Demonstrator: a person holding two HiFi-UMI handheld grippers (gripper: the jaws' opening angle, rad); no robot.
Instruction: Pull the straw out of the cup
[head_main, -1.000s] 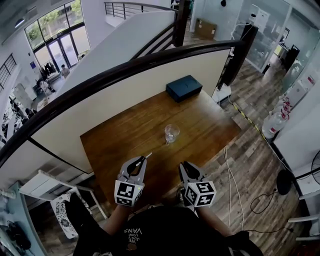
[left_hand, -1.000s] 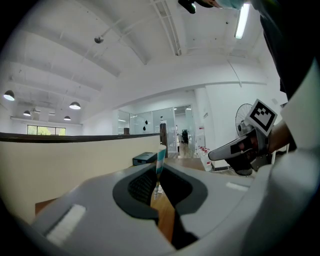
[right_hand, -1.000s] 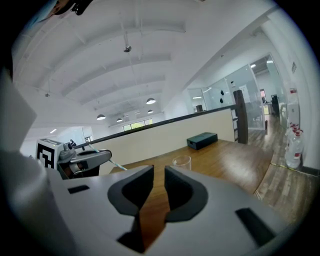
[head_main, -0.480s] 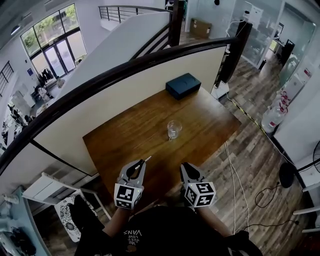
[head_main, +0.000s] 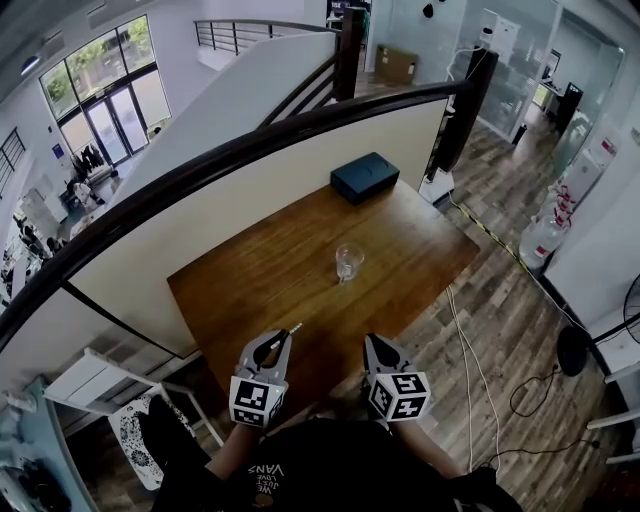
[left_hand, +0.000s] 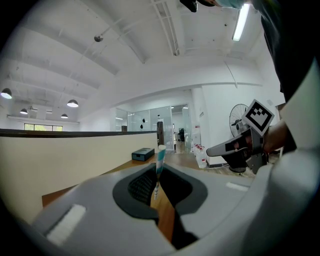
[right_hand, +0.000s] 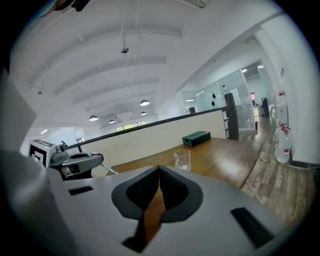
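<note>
The clear glass cup (head_main: 348, 262) stands upright and empty near the middle of the wooden table (head_main: 420, 250), also seen as cup (right_hand: 182, 160) in the right gripper view. My left gripper (head_main: 283, 337) is shut on the teal-and-white striped straw (head_main: 294, 328) at the table's near edge, well short of the cup. In its own view the straw (left_hand: 159, 159) sticks up from between the pads of the left gripper (left_hand: 158, 181). My right gripper (head_main: 372, 343) is beside it; its jaws have just been closing with nothing between them, and the right gripper (right_hand: 158, 176) now stands shut.
A dark flat box (head_main: 365, 177) lies at the table's far edge against the low cream wall with a dark rail (head_main: 250, 130). Wood floor with cables (head_main: 470, 350) runs along the right of the table.
Both grippers have drawn back from the cup toward the table's near edge, the left still holding the straw. The right gripper's jaws have closed from open to shut.
</note>
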